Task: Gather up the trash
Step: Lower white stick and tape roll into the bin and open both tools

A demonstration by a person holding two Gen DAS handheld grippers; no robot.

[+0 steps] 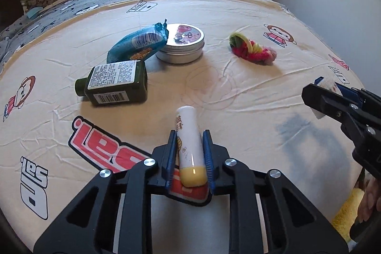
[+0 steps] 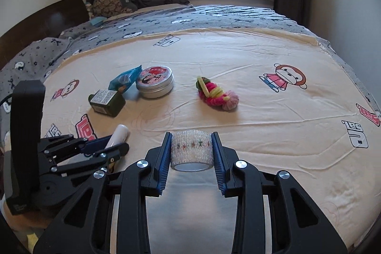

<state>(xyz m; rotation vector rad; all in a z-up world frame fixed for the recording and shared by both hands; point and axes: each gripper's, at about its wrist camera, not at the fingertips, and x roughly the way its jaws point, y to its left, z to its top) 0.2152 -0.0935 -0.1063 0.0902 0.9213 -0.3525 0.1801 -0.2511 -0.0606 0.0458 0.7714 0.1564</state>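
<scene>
The left tongs (image 1: pixel 189 154) are clenched on a white lip balm stick (image 1: pixel 189 142) with a yellow end, which lies on the cream bed sheet (image 1: pixel 238 6) between the blue pads. The right tongs (image 2: pixel 192 150) grasp a roll of patterned tape (image 2: pixel 192 149), the pads pressing on its two sides. Farther on the bed lie a green bottle (image 1: pixel 114 82) on its side, a teal snack wrapper (image 1: pixel 137 41) leaning on a round metal tin (image 1: pixel 182 43), and a bundle of coloured hair ties (image 1: pixel 252 48) well apart from them.
</scene>
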